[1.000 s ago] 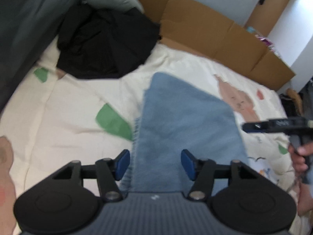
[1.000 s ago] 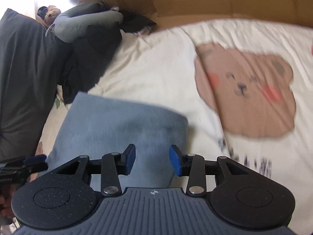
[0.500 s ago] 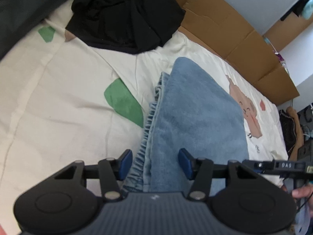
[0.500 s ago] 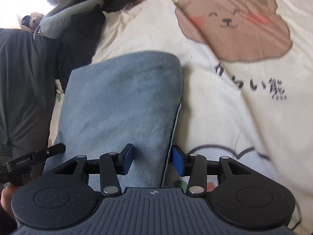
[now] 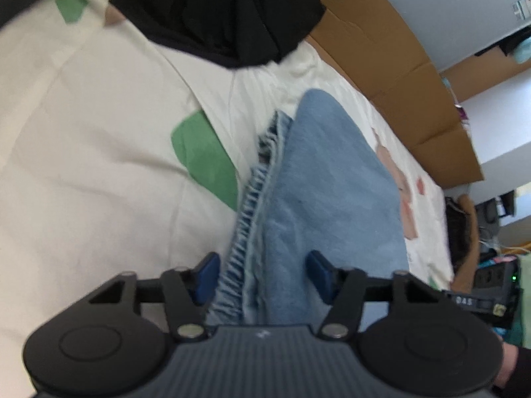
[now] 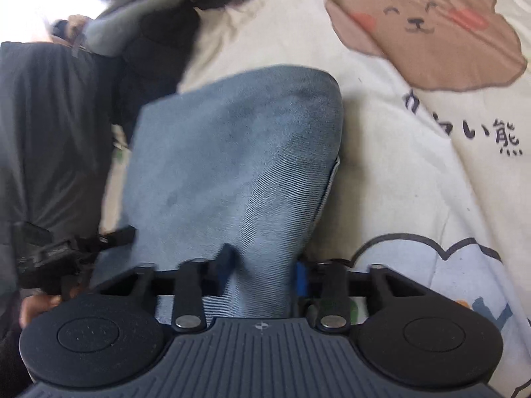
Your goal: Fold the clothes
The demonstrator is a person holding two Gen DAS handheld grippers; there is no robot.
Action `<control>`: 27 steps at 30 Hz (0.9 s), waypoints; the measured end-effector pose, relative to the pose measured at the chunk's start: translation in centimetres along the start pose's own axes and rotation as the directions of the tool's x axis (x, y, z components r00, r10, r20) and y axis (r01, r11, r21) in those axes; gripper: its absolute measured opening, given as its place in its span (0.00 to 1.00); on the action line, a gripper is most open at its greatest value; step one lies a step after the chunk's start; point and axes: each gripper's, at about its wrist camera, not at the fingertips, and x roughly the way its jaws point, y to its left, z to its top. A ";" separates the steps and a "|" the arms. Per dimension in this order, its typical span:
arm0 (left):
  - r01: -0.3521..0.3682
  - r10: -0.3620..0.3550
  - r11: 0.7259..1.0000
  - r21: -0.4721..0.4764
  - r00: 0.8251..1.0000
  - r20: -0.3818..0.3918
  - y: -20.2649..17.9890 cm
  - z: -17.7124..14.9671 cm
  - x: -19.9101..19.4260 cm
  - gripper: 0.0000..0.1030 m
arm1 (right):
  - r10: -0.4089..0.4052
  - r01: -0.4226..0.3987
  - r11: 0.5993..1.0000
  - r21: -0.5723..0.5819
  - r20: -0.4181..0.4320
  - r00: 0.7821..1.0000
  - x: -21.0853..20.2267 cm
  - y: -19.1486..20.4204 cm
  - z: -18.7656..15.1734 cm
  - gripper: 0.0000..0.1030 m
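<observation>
A folded blue denim garment (image 5: pixel 325 179) lies on a cream bedspread (image 5: pixel 83 132), its gathered elastic waistband (image 5: pixel 252 205) along the left edge. My left gripper (image 5: pixel 264 277) hovers low over the near left end, open, with the waistband edge between its blue pads but not pinched. In the right wrist view the same garment (image 6: pixel 232 146) runs away from my right gripper (image 6: pixel 262 270). Its jaws are closing and the near right edge of the denim is bunched between the pads, which press on it.
A heap of black clothes (image 5: pixel 219 10) lies at the far side of the bed. Flattened cardboard (image 5: pixel 391 53) lines the bed's far edge. Dark grey garments (image 6: pixel 43 132) are piled at the left in the right wrist view. A bear print (image 6: pixel 428 30) marks the bedspread.
Both grippers have sunk closer to the garment's near end and rolled a little. The right jaws have narrowed onto the denim's right edge. The left jaws kept their width.
</observation>
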 end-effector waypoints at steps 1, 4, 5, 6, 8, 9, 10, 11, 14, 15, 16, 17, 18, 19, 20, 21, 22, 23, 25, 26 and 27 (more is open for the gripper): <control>0.010 -0.010 1.000 0.007 1.000 -0.004 0.1 -0.1 0.0 0.58 | 0.001 -0.001 1.000 -0.002 0.004 1.000 -0.1 0.1 0.0 0.32; 0.046 -0.047 0.998 -0.030 0.999 -0.013 0.9 -0.3 0.3 0.58 | -0.022 0.022 1.000 -0.004 0.000 1.000 0.3 0.3 -0.1 0.38; 0.053 -0.053 0.998 -0.044 0.998 -0.014 1.1 -0.4 0.4 0.59 | -0.021 0.021 1.000 0.005 -0.003 1.000 0.5 0.0 0.0 0.39; 0.052 -0.053 0.998 -0.042 0.999 -0.013 1.1 -0.4 0.4 0.59 | -0.012 0.012 1.000 0.018 -0.007 1.000 0.7 -0.3 0.0 0.42; 0.051 -0.052 0.998 -0.041 0.999 -0.012 1.1 -0.5 0.5 0.60 | 0.006 -0.005 0.999 0.038 -0.015 1.000 1.1 -0.9 0.1 0.44; 0.054 -0.055 0.998 -0.045 0.998 -0.012 1.2 -0.5 0.6 0.60 | 0.010 -0.010 0.999 0.044 -0.019 1.000 1.3 -1.1 0.2 0.47; 0.056 -0.057 0.997 -0.046 0.998 -0.012 1.2 -0.5 0.6 0.60 | 0.016 -0.015 0.999 0.051 -0.022 1.000 1.4 -1.4 0.2 0.50; 0.058 -0.059 0.997 -0.045 0.998 -0.013 1.3 -0.4 0.7 0.60 | 0.022 -0.020 0.998 0.061 -0.024 0.999 1.5 -1.6 0.2 0.51; 0.058 -0.059 0.998 -0.034 0.998 -0.016 1.2 -0.3 0.9 0.57 | 0.040 -0.038 0.997 0.065 -0.018 0.999 1.2 -1.7 0.1 0.43; 0.057 -0.057 0.998 -0.027 0.998 -0.017 1.1 -0.3 0.9 0.56 | 0.042 -0.041 0.998 0.057 -0.017 0.999 1.0 -1.6 0.1 0.37; 0.055 -0.056 0.998 -0.024 0.998 -0.018 1.1 -0.2 0.8 0.55 | 0.049 -0.048 0.997 0.057 -0.014 0.999 0.7 -1.6 0.1 0.29; 0.054 -0.054 0.998 -0.024 0.998 -0.018 1.1 -0.2 0.8 0.54 | 0.060 -0.059 0.996 0.066 -0.011 0.998 0.4 -1.7 0.1 0.25; 0.051 -0.052 0.998 -0.024 0.999 -0.018 1.0 -0.1 0.8 0.53 | 0.068 -0.067 0.995 0.070 -0.009 0.998 0.1 -1.6 0.3 0.20; 0.047 -0.048 0.999 -0.022 0.999 -0.017 0.8 -0.1 0.7 0.52 | 0.069 -0.068 0.996 0.060 -0.009 0.998 -0.2 -1.4 0.4 0.19; 0.043 -0.043 0.999 -0.018 0.999 -0.016 0.6 -0.1 0.6 0.51 | 0.066 -0.065 0.997 0.040 -0.008 0.998 -0.6 -0.9 0.5 0.19; 0.041 -0.041 0.999 -0.016 0.999 -0.014 0.4 -0.2 0.6 0.50 | 0.062 -0.062 0.998 0.024 -0.007 0.998 -1.1 -0.5 0.7 0.18; 0.045 -0.045 0.999 -0.018 0.999 -0.012 0.2 -0.3 0.5 0.48 | 0.060 -0.059 0.998 0.017 -0.007 0.998 -1.5 -0.2 0.9 0.18; 0.052 -0.052 0.998 -0.022 0.999 -0.010 0.1 -0.4 0.5 0.46 | 0.057 -0.056 0.998 0.005 -0.008 0.998 -2.0 0.2 1.3 0.18; 0.072 -0.072 0.997 -0.030 0.997 -0.007 -0.3 -0.6 0.8 0.42 | 0.048 -0.049 0.998 -0.030 -0.014 0.999 -2.8 0.7 2.3 0.18; 0.081 -0.081 0.996 -0.033 0.997 -0.007 -0.6 -0.8 1.1 0.42 | 0.044 -0.045 0.998 -0.044 -0.015 0.999 -3.4 0.8 2.9 0.18; 0.087 -0.087 0.996 -0.035 0.996 -0.008 -0.9 -0.9 1.4 0.42 | 0.040 -0.041 0.998 -0.054 -0.018 0.999 -3.9 0.9 3.5 0.18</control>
